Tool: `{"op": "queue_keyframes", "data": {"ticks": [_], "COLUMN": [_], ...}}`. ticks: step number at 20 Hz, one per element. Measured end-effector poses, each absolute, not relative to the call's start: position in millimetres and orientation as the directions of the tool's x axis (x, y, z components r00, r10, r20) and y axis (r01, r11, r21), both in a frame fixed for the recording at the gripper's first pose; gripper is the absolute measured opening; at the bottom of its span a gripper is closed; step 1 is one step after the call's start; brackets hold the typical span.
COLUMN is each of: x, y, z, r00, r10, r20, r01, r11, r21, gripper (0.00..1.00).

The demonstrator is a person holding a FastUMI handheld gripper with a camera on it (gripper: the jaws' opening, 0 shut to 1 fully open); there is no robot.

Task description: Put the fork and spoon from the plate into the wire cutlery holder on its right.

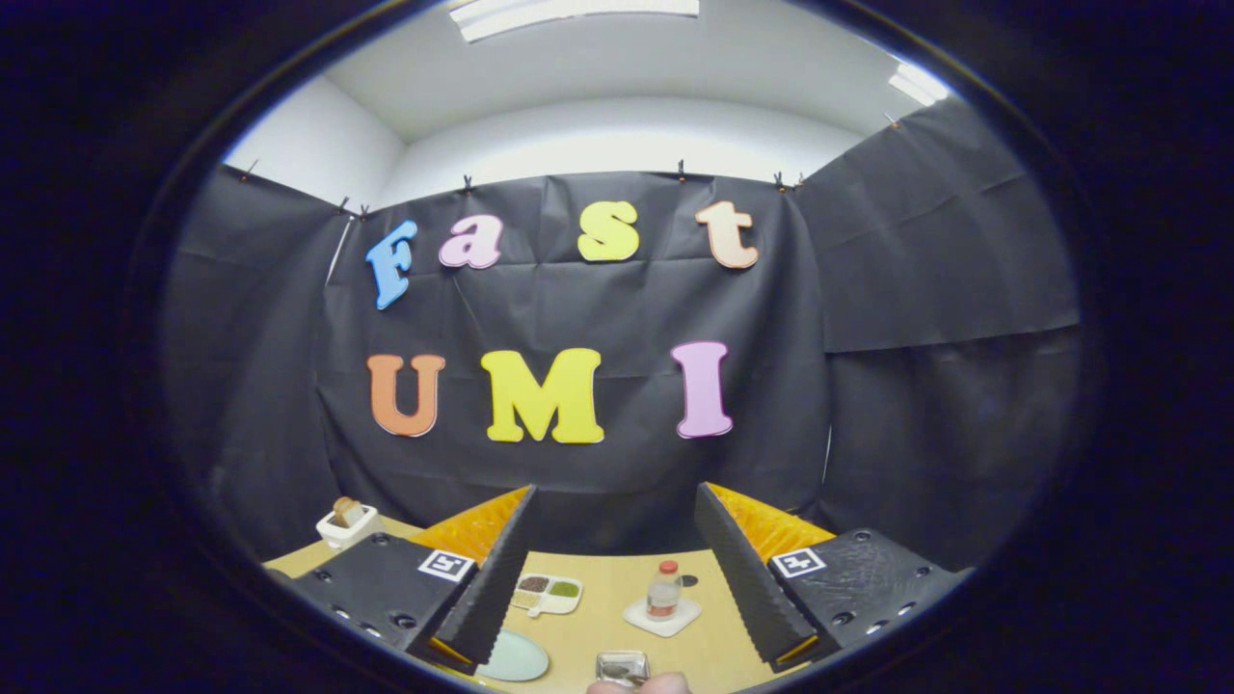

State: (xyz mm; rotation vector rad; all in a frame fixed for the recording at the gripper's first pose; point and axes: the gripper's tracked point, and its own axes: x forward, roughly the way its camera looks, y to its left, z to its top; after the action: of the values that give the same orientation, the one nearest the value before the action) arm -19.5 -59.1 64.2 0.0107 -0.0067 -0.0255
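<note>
My gripper (615, 496) is held high over the wooden table (617, 627), open, with nothing between its black ribbed fingers (492, 578). Far below, between the fingers, a pale green plate (518, 657) lies partly hidden behind the left finger. To the right of the plate sits the small wire cutlery holder (622, 665). It is too small to tell what it holds. I cannot make out a fork or spoon on the visible part of the plate. Part of a person's hand (641, 684) shows just in front of the holder.
Beyond the plate lies a white sectioned dish (547, 593) with brown and green fillings. A small bottle with a red cap (663, 588) stands on a white coaster. A white container (345, 525) with something brown sits at the table's far left corner. Black cloth walls surround the table.
</note>
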Motion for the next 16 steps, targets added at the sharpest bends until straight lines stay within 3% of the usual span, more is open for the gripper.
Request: {"op": "queue_keyframes", "data": {"ticks": [16], "x": [-20.1], "y": [-63.0], "z": [73.9], "r00": [0.999], "r10": [-0.033], "r20": [0.033], "r01": [0.033], "r11": [0.999], "r21": [0.001], "gripper": [0.96]}}
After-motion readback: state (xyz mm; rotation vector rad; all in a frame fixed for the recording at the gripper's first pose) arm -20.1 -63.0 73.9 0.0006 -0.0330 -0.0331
